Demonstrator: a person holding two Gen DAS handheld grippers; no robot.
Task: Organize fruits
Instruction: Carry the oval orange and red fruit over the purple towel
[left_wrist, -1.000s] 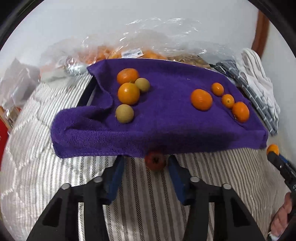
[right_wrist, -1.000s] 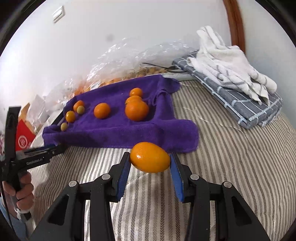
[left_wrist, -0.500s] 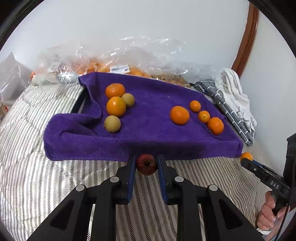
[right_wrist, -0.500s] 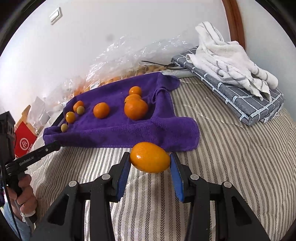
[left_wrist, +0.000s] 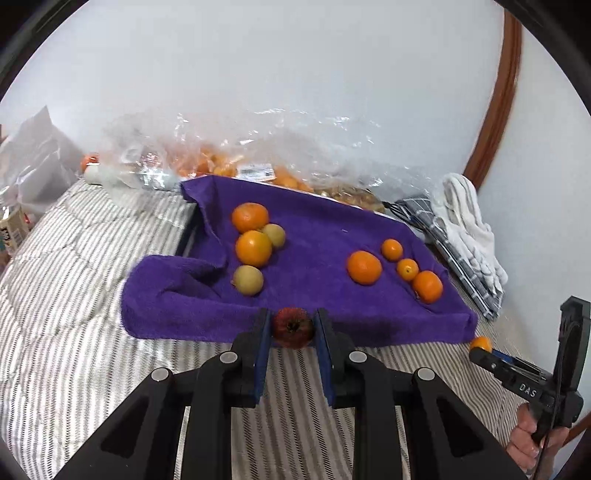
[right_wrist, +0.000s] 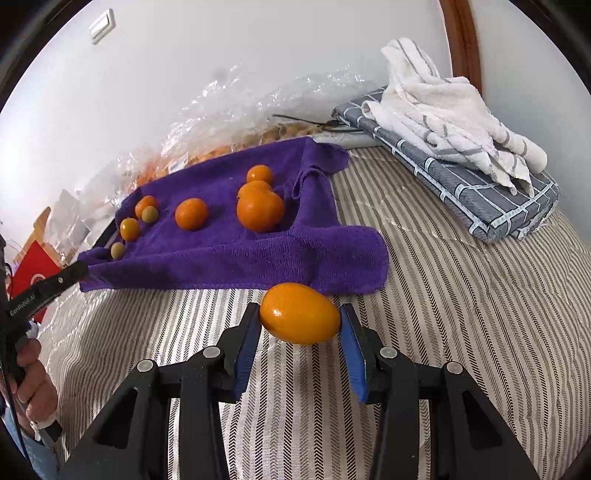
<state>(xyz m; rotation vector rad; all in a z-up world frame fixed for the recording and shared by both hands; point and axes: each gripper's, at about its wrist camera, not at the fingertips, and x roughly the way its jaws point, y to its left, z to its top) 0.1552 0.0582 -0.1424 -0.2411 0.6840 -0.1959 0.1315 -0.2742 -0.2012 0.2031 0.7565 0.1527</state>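
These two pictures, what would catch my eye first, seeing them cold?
Probably the purple towel on the striped bed, dotted with orange and greenish fruit. Then the fruit held up close: a dark red fruit in the left gripper, an oval orange fruit in the right gripper.

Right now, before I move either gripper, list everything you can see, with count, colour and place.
purple towel: one, spread on the striped bedding
oranges on towel: six; two at its left, four at its right
green-yellow round fruits: two, among the left oranges
red fruit: one, dark red, between the left gripper's fingers
orange oval fruit: one, between the right gripper's fingers
plastic bag: clear, holds orange fruit, behind the towel
grey checked cloth: one, folded, right of the towel
white striped towel: one, crumpled on the grey checked cloth
striped bedding: grey-white, under everything
left gripper: closed on the red fruit
right gripper: closed on the orange oval fruit
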